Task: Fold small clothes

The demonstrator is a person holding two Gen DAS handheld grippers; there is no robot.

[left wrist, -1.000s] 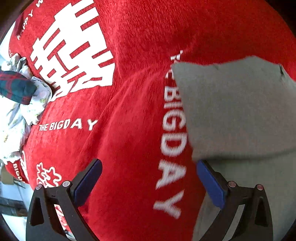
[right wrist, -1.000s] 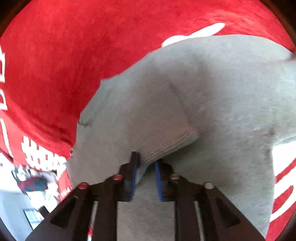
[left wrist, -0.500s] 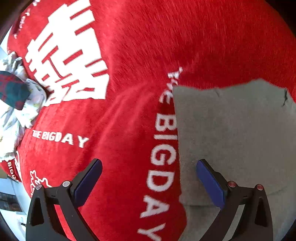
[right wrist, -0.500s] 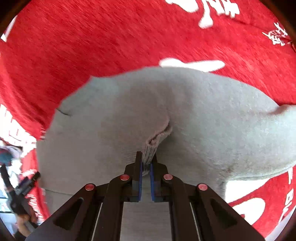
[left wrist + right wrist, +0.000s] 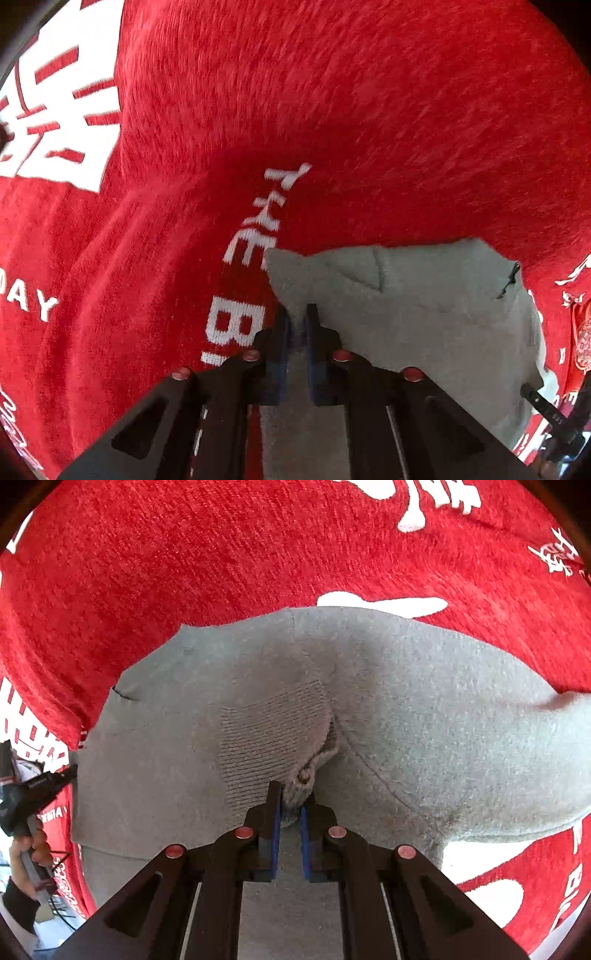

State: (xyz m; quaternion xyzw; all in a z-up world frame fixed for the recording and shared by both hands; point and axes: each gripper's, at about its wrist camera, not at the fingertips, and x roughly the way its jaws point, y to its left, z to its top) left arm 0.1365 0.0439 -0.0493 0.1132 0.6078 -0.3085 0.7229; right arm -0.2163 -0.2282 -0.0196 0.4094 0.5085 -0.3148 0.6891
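Note:
A small grey garment (image 5: 424, 314) lies on a red cloth (image 5: 295, 92) with white lettering. In the left wrist view my left gripper (image 5: 297, 321) is shut on the garment's left edge, near its corner. In the right wrist view the same grey garment (image 5: 424, 701) fills the middle, and my right gripper (image 5: 291, 808) is shut on its ribbed knit cuff (image 5: 273, 731), which bunches up between the blue pads.
The red cloth (image 5: 221, 554) covers the whole surface under the garment. At the left edge of the right wrist view, the person's hand holds the other gripper (image 5: 26, 794). The other gripper's tip (image 5: 554, 413) shows at the lower right of the left wrist view.
My left gripper went from wide open beside the garment to shut on its left edge. My right gripper kept its hold on the cuff while the garment settled flatter.

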